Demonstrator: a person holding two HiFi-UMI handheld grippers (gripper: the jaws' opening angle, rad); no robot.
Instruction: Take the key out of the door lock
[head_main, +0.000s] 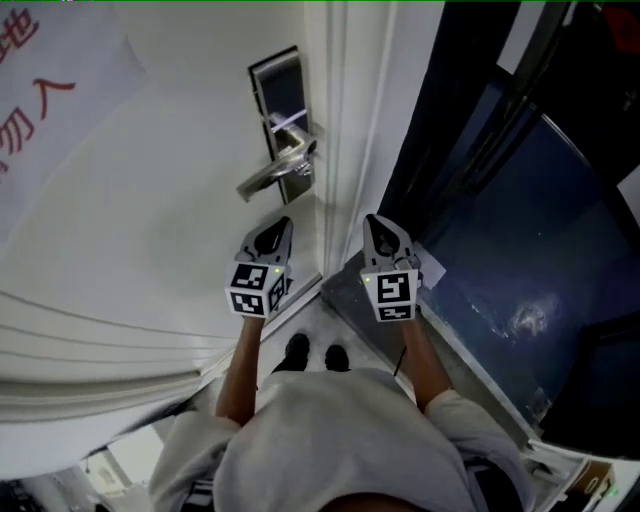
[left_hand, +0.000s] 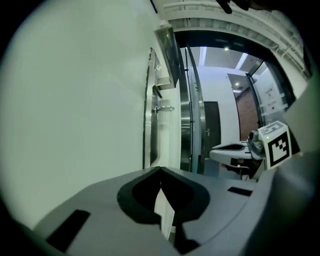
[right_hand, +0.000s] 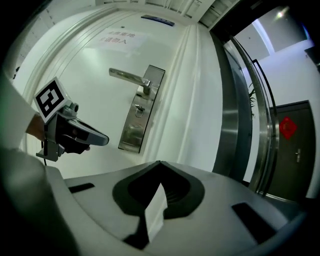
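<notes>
Holding both tools up to the white door (head_main: 150, 210), I have the left tongs (head_main: 278, 228) and the right tongs (head_main: 378, 228) side by side in the middle of the head view, both pointing toward the door and neither touching it. The left tongs (left_hand: 160, 168) are pressed together at the tips with nothing between them, and the right tongs (right_hand: 160, 162) are the same: tips meeting, empty. The lock plate (head_main: 280, 95) sits above them, upper centre of the head view, with its silver lever (head_main: 268, 176) reaching out to the left. My left tongs are near the lever's lower side but apart from it, and my right tongs hang further right, in front of the door's edge mouldings. In the right gripper view the lock plate (right_hand: 145, 117) stands left of centre. Just below the lever (right_hand: 127, 76) a small metal stub juts out from the plate, which I take for the key (right_hand: 138, 107), though it is too small to be sure. A paper notice (head_main: 40, 80) with red characters hangs on the door at the upper left of the head view. My shoes (head_main: 297, 350) show below, between my forearms.
</notes>
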